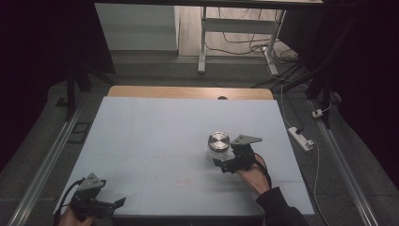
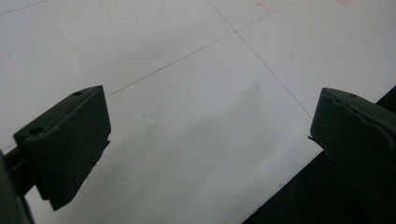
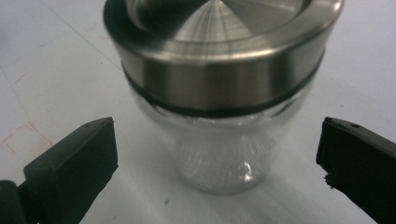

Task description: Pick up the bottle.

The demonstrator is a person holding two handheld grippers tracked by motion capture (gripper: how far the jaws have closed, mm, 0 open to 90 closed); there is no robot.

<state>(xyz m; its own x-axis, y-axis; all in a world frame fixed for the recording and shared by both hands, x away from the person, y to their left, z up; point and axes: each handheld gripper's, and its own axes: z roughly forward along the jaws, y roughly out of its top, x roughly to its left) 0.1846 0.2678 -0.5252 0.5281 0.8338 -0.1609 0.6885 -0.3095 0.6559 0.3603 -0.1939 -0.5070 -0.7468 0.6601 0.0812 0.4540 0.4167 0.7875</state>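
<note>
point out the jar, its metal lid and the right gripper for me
jar (image 3: 219, 158), right gripper view, on its clear glass wall below the lid
metal lid (image 1: 219, 141), high view, on the middle of its flat top
right gripper (image 1: 225, 165), high view, midway between its open fingertips, just short of the jar

The high view is looking dim, its corners falling into black, while the pale bench (image 1: 155, 136) is catching soft overhead light. Glare is streaking the jar's steel lid (image 3: 219, 28) up close, and the near black jaws are blurring softly.
</note>
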